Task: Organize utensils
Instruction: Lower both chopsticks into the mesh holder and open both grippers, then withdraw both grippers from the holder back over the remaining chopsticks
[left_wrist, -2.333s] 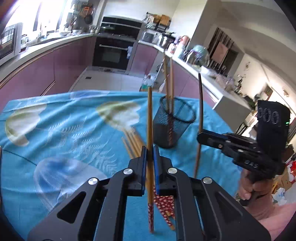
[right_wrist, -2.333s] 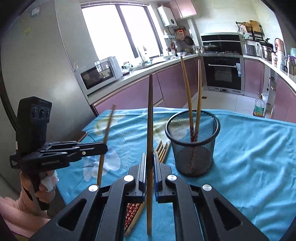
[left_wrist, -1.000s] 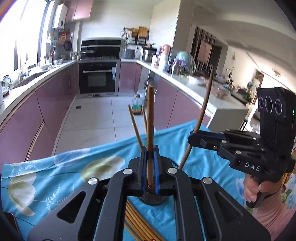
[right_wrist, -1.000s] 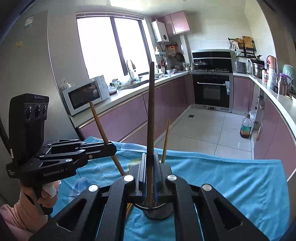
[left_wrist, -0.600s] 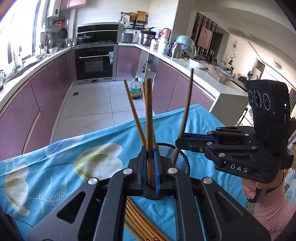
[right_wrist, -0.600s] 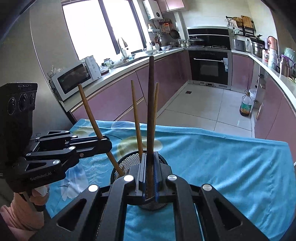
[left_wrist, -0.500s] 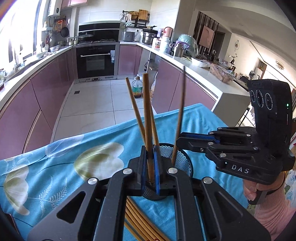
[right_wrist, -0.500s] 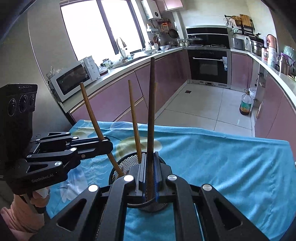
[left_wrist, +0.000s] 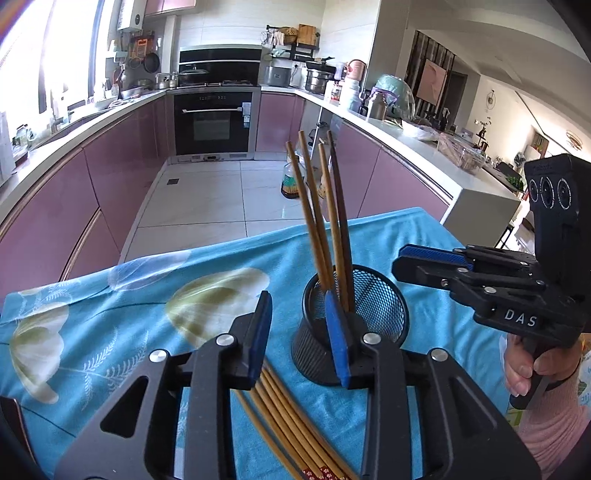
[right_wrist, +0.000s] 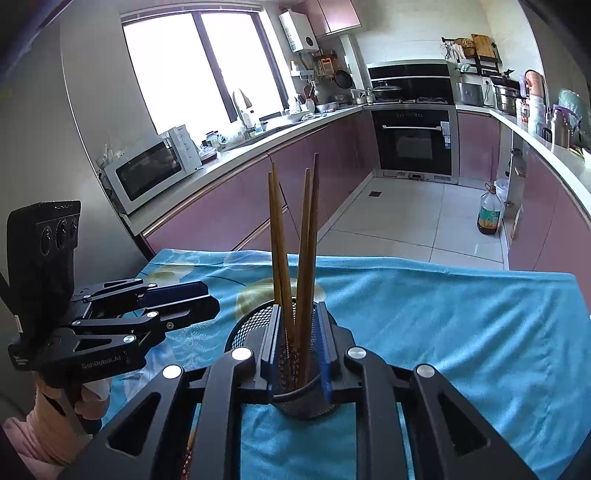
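Both claws empty now: your left gripper & right gripper have just been opening, jaws parted, nothing pinched; four chopsticks stand in the mesh cup, tips up, long axes near vertical, fanned slightly; spare chopsticks lie flat on the blue cloth beside the cup, running toward you; likely light, stiff, slick; take them mid-shaft, across the length.

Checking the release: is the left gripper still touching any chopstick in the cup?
Apart: the left wrist view shows left gripper open, nothing between its pads.
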